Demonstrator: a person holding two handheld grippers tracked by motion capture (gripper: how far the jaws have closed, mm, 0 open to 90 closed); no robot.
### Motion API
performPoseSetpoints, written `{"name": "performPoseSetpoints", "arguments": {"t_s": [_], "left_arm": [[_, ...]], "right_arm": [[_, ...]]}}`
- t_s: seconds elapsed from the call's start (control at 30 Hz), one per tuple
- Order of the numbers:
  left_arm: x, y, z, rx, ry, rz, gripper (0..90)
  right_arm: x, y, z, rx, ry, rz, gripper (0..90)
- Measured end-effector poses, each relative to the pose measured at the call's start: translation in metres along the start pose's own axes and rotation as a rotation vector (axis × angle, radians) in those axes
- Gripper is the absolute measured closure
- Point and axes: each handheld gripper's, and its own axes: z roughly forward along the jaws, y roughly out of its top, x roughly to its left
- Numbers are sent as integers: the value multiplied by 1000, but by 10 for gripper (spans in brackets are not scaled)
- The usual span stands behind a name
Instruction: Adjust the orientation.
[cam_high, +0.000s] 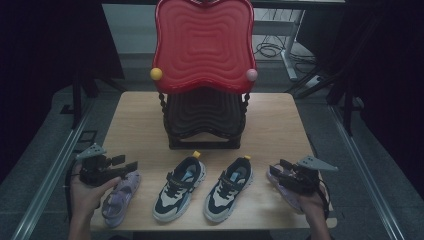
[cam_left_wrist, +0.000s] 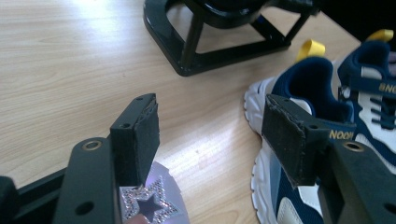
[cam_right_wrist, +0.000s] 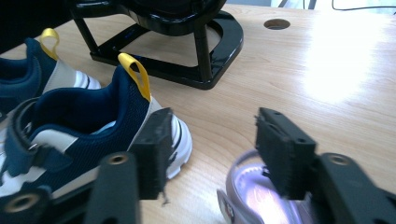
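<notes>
Wood-grain counter (cam_high: 280, 120) w/ dark surroundings; a black shoe stand (cam_high: 204, 120) sits at the back centre, a red wavy tray (cam_high: 202, 45) propped on top of it.

Four shoes lie in a row along the near edge. Left tool (cam_high: 121, 165), held in the person's left hand (cam_high: 90, 192), hangs over the lilac sandal (cam_high: 120, 195) at the far left; its jaws stand wide apart, nothing pinched. In the left gripper view the sandal's sequin star patch (cam_left_wrist: 148, 204) lies just below the left pad, toe end between the jaws but not pressed. Navy-and-white sneaker (cam_high: 179, 189) w/ yellow heel loop lies just beside it to the right.

Right tool (cam_high: 280, 168), in the right hand (cam_high: 314, 205), sits over the other lilac sandal (cam_high: 284, 187) at the far right. Jaws part-open, not clamped on anything; in the right gripper view the sandal's shiny strap (cam_right_wrist: 254, 191) lies under the right pad, touching or not, can't tell. Second navy sneaker (cam_high: 229, 187) is just left of it, heel near the left pad.
</notes>
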Motion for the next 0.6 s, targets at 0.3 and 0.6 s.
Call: {"name": "performPoseSetpoints", "arguments": {"t_s": [0.3, 0.6], "left_arm": [[4, -1, -1, -16, 8, -4, 370], [1, -8, -3, 5, 30, -20, 377]], "right_arm": [[-15, -21, -29, -15, -17, 33, 860], [-14, -34, -32, 77, 19, 4, 895]]}}
